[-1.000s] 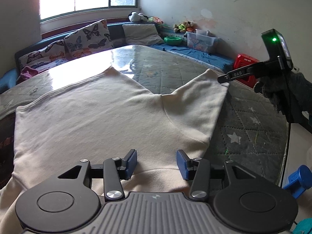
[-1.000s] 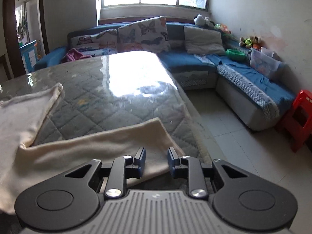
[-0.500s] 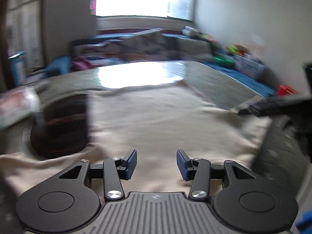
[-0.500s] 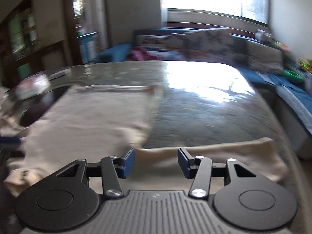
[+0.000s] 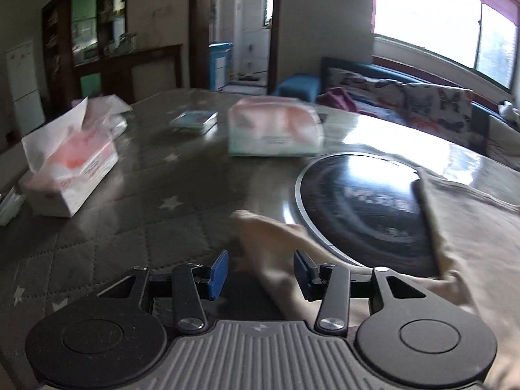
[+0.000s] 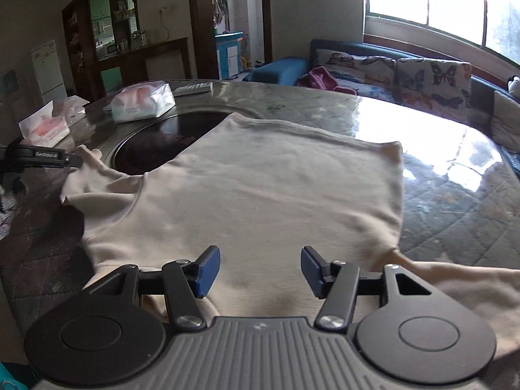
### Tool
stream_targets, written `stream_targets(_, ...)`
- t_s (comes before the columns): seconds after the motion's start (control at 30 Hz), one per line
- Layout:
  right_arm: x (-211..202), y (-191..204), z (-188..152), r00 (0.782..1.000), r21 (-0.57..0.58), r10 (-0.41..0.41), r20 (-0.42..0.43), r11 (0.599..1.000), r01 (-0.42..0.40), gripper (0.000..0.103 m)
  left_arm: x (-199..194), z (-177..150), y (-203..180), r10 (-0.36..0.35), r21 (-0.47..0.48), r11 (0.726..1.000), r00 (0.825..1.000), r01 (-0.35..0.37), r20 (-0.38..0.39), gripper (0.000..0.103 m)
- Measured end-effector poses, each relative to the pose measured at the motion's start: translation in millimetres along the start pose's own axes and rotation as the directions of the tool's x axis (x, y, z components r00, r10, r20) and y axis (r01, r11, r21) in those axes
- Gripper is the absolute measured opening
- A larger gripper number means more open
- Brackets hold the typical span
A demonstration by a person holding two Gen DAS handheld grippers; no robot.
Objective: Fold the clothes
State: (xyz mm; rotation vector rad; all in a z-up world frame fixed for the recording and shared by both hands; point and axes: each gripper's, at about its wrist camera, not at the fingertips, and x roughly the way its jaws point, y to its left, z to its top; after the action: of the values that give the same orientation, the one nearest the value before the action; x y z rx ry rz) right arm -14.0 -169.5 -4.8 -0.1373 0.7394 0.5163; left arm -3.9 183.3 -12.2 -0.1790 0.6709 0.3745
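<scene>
Both grippers have swung from the shirt's right sleeve toward its left: the left gripper (image 5: 260,273), released, frames the left sleeve (image 5: 279,237), while the right gripper (image 6: 256,269), jaws opening and empty, hovers over the cream shirt (image 6: 260,182), suggesting 1 sleeve fold remains.

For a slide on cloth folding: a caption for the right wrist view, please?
Right gripper, jaws opening and empty, above a cream garment spread on the quilted table.
</scene>
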Motion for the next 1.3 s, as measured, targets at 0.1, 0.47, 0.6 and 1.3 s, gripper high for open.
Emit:
stream_targets(0.1,4.8,1.3,-1.5,1.0,-0.001,0.006,-0.013,1.0,-0.006,0.057,5.7,-1.2,-1.4,-0.005,-0.005,1.0,1.0,0.005,0.004,0.031)
stream_targets(0.47,11.3,6.6,-5.1,1.0,-0.022,0.003,-0.024,1.0,-0.003,0.064,-45.4,-15.0,-71.4,-0.358,0.195,0.921,0.93,0.337,0.082,0.007)
stream_targets(0.6,11.9,6.4,-3.9,1.0,-0.023,0.006,-0.027,1.0,-0.007,0.065,-56.0,-26.1,-94.0,-0.455,0.281,0.859,0.89,0.428,0.033,0.019)
stream_targets(1.3,12.9,8.1,-4.8,1.0,-0.019,0.009,-0.02,1.0,-0.009,0.071,-16.6,-15.1,-75.9,-0.446,0.198,0.865,0.887,0.461,-0.115,0.009)
